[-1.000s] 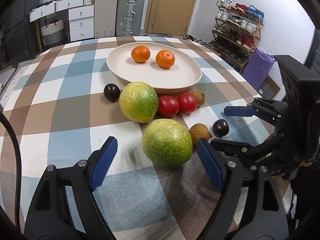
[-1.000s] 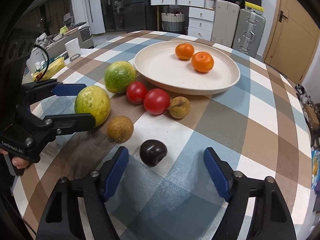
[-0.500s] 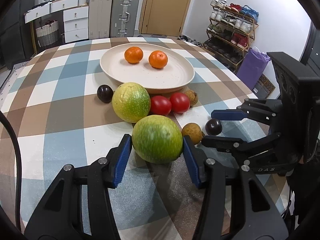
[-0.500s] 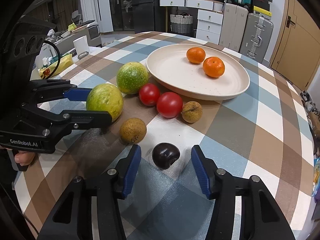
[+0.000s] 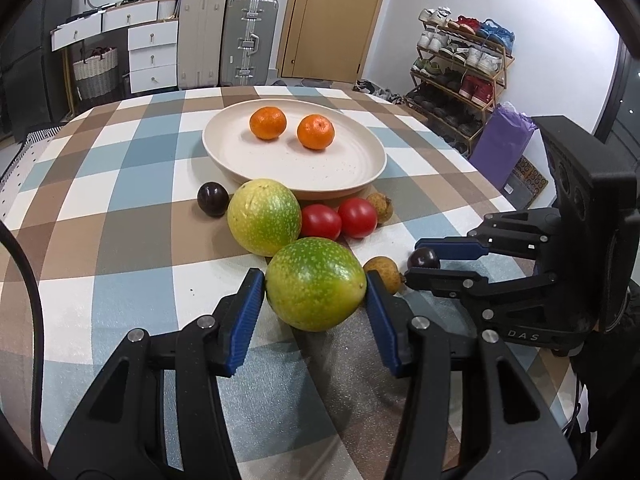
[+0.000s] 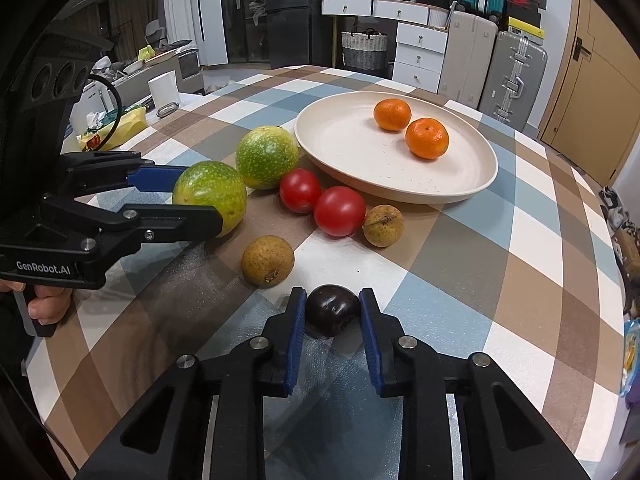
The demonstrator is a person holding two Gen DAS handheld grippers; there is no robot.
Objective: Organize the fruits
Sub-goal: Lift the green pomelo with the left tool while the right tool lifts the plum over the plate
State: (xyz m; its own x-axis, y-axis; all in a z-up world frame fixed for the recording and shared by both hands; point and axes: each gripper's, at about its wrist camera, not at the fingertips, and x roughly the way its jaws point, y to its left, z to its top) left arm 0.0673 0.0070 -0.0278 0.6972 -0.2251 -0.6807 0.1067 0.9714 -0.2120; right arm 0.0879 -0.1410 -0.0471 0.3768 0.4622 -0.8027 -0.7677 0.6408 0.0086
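My left gripper (image 5: 315, 294) is shut on a large green speckled fruit (image 5: 315, 283), which also shows in the right wrist view (image 6: 211, 196). My right gripper (image 6: 333, 322) is shut on a dark purple fruit (image 6: 332, 312), seen in the left wrist view (image 5: 424, 258). A cream plate (image 5: 352, 168) holds two oranges (image 5: 268, 123) (image 5: 315, 131). A second green fruit (image 5: 264, 217), two red tomatoes (image 5: 320, 222) (image 5: 357, 217), two brown fruits (image 6: 267, 261) (image 6: 383, 225) and another dark fruit (image 5: 213, 199) lie on the checked tablecloth.
The round table's edge curves close on the right (image 6: 612, 280). Suitcases (image 5: 248, 40), drawers (image 5: 152, 52) and a shoe rack (image 5: 460, 68) stand beyond the table. A white cup (image 6: 165, 87) and clutter sit off the table's left side.
Both grippers have moved forward and closed: the left onto the near green fruit, the right onto the dark purple fruit.
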